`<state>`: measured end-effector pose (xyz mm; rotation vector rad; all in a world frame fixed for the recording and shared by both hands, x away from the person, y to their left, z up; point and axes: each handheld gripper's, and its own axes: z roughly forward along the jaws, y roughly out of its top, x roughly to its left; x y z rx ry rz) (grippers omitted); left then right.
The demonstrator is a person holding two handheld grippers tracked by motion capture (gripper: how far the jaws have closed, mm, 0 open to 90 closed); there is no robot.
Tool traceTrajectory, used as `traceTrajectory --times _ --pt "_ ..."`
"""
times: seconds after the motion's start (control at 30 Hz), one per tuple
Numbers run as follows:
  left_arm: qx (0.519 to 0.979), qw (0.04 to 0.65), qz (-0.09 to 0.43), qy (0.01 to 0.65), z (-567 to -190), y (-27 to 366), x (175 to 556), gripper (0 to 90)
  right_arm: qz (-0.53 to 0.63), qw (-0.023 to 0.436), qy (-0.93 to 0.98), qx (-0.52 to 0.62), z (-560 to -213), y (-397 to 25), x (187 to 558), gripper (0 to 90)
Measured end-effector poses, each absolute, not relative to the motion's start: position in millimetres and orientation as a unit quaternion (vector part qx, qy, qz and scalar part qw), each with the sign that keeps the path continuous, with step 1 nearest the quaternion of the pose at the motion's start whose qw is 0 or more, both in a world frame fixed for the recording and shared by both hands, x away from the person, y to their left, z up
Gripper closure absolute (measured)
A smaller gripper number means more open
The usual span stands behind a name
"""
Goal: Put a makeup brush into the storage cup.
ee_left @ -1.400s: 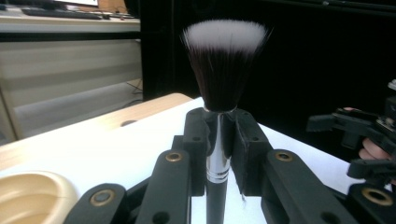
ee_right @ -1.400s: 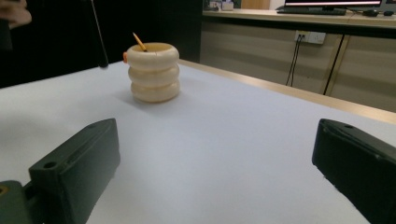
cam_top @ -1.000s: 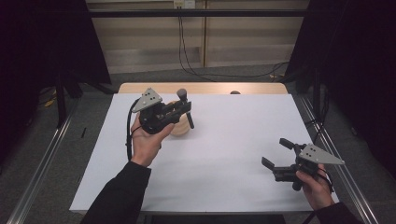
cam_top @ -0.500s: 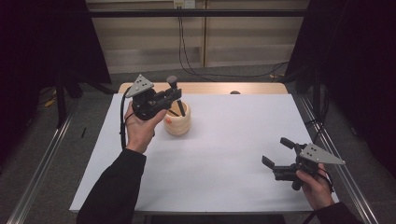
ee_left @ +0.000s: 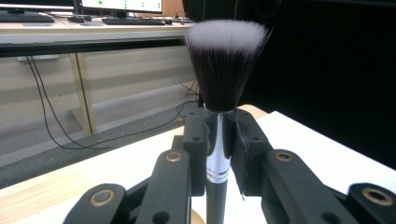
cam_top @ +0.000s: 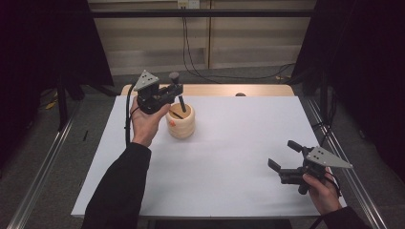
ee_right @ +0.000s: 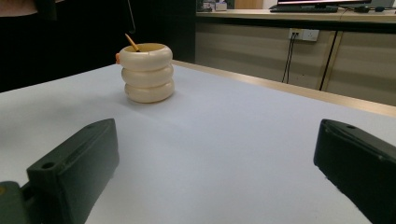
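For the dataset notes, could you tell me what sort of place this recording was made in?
Probably a lab or office set up for recording: a white-topped table stands between black curtains, and a desk behind carries keyboards and monitors. On the table, the left gripper holds a makeup brush over a cream ringed holder.

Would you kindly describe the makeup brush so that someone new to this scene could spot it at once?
Start at the white table and go to its far left part, where a cream ribbed holder stands. Right above it, the left gripper is shut on the makeup brush, held upright. Its fluffy dark bristles with white tips and shiny silver collar set it apart from the thin orange stick leaning in the holder.
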<state>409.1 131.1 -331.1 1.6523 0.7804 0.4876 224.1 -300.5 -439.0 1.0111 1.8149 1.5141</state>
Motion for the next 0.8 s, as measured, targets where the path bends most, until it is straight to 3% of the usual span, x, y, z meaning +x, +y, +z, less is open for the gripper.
traceTrajectory --times 0.8 --pt "0.722 0.546 0.206 0.372 -377.5 129.8 424.5 77.4 0.565 0.282 0.679 0.375 -440.5 -299.0 223.9 0.0"
